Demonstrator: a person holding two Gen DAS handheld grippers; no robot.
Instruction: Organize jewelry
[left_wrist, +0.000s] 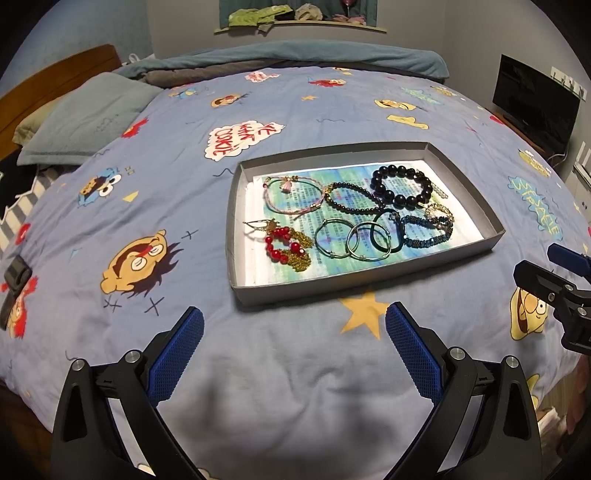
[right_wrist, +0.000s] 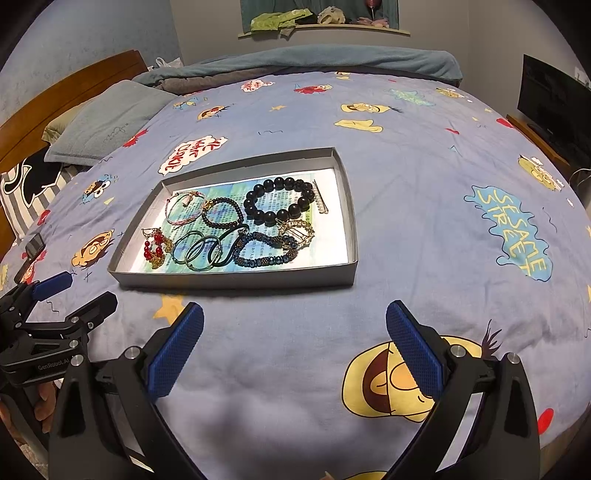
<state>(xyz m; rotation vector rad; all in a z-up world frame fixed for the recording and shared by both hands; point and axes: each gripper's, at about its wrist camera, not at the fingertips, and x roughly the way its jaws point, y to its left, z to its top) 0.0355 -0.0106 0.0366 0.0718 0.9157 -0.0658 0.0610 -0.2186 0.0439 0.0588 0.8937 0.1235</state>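
A shallow grey tray (left_wrist: 236, 206) (right_wrist: 236, 281) lies on the bed, lined with printed paper. In it lie a large black bead bracelet (left_wrist: 402, 186) (right_wrist: 279, 201), a small dark bead bracelet (left_wrist: 352, 201) (right_wrist: 221, 216), a pink cord bracelet (left_wrist: 291, 195) (right_wrist: 184, 208), red-and-gold earrings (left_wrist: 286, 245) (right_wrist: 155, 249), green bangles (left_wrist: 351, 240) (right_wrist: 201, 251) and a blue beaded bracelet (left_wrist: 428, 230) (right_wrist: 266, 251). My left gripper (left_wrist: 294, 325) is open and empty, in front of the tray's near edge. My right gripper (right_wrist: 294, 325) is open and empty, in front of the tray and to its right.
The bed carries a blue cartoon-print cover (left_wrist: 295, 369) (right_wrist: 424, 184). Grey pillows (left_wrist: 88, 118) (right_wrist: 107, 122) and a wooden headboard (left_wrist: 55, 74) are at the far left. A dark screen (left_wrist: 535, 99) stands at the right. A small black object (left_wrist: 14, 280) lies at the left edge.
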